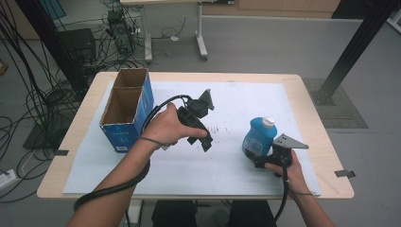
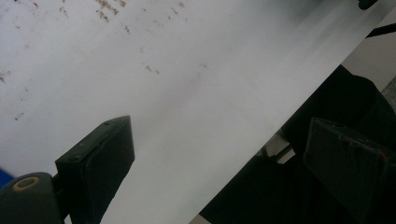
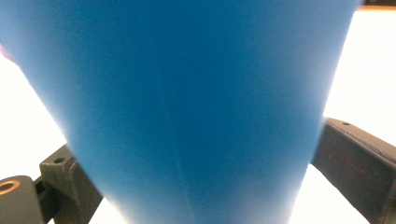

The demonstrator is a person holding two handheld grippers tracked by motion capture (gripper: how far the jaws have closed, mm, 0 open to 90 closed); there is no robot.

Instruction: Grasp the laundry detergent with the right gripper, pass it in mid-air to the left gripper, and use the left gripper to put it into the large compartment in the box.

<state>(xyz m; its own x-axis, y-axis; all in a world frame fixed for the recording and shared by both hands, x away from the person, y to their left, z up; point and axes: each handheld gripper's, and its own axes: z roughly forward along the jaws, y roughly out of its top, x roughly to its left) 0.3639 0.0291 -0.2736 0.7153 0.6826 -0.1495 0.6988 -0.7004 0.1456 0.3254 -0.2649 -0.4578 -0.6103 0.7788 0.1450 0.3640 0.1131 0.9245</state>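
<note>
Bottle (image 1: 257, 136) upright near right edge of surface (image 1: 302, 90), clasped between right gripper (image 1: 263, 156) fingers, long axis vertical; left gripper (image 1: 204, 142) spread, nothing grasped, nearer box (image 1: 126, 108).

The blue bottle (image 3: 187, 107) is blurred, its top and base cut off.
</note>
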